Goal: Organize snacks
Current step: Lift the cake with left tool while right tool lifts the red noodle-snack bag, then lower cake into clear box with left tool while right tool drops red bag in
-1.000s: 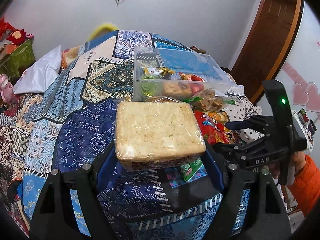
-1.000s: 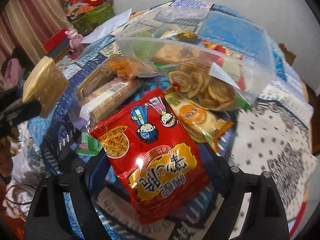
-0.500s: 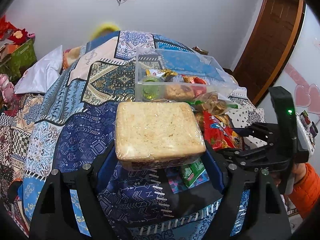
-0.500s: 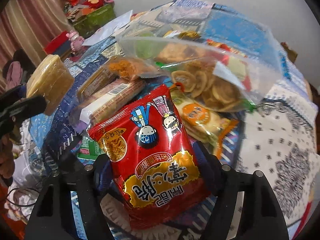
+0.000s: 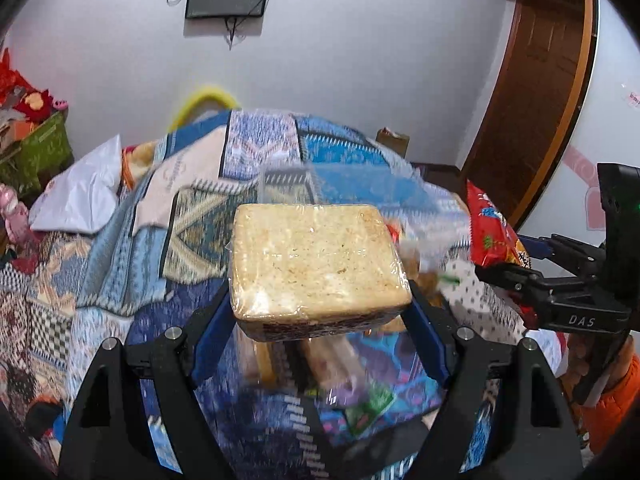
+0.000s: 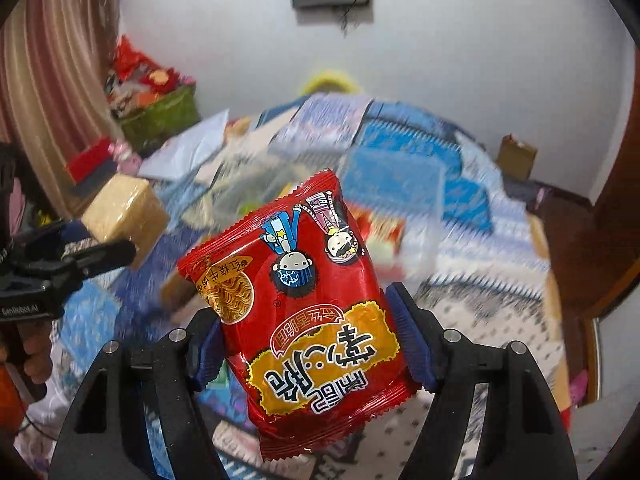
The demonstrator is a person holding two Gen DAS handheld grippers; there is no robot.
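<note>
My left gripper [image 5: 320, 312] is shut on a wrapped beige cracker block [image 5: 318, 264] and holds it in the air above the bed. The block also shows at the left of the right wrist view [image 6: 124, 216]. My right gripper [image 6: 308, 340] is shut on a red noodle snack bag [image 6: 304, 304], lifted off the bed; the bag shows at the right of the left wrist view [image 5: 492, 232]. The clear plastic snack box [image 6: 400, 200] lies blurred behind the bag. More snack packets [image 5: 332, 364] lie below the block.
A patterned blue quilt [image 5: 120, 248] covers the bed. A white pillow [image 5: 80, 196] and a green basket [image 5: 36, 148] are at the left. A brown door [image 5: 536, 80] stands at the right. A small cardboard box [image 6: 516, 156] sits by the far bed edge.
Both grippers have lifted and tilted up with their snacks. The red bag has come off the pile. The bed and the box now sit lower and blurred.
</note>
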